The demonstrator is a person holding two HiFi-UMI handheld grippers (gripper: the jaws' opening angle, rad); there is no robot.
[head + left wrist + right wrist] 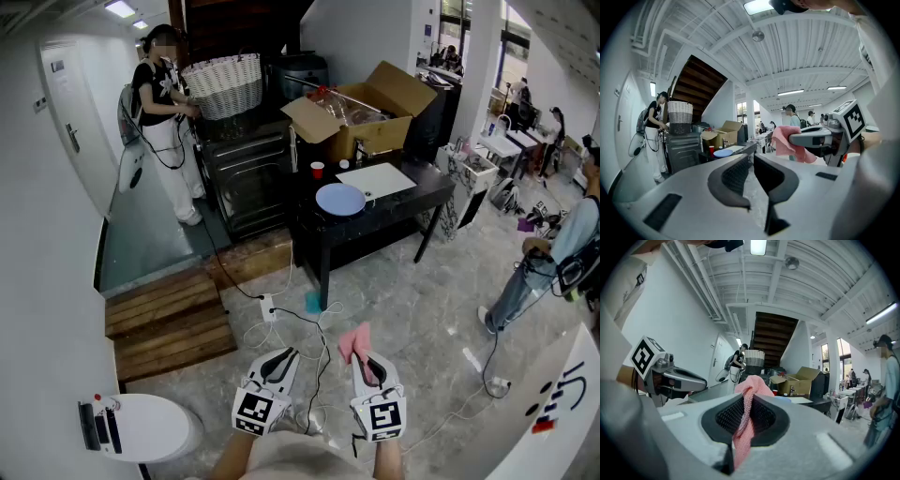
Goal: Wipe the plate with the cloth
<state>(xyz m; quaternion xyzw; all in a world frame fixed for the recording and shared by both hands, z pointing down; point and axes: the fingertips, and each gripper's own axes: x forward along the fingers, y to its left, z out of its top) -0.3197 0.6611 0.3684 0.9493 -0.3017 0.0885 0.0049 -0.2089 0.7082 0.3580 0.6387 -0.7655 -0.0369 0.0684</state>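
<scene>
A light blue plate [339, 199] lies on the black table [412, 199] a few steps ahead, next to a white board [375, 179]. The plate shows small and far off in the left gripper view [723, 153] and the right gripper view [783, 398]. My right gripper [368, 361] [747, 401] is shut on a pink cloth [354, 342] [752, 385], which sticks up out of the jaws. My left gripper [277, 364] [752, 159] is held beside it with its jaws close together and nothing between them. Both hang over the marble floor, well short of the table.
A red cup [317, 169] and an open cardboard box [361, 117] stand on the table's far side. Cables and a power strip [268, 307] lie on the floor ahead. A wooden pallet [169, 319] lies at left. One person stands by a wicker basket [223, 84], another at right [553, 262].
</scene>
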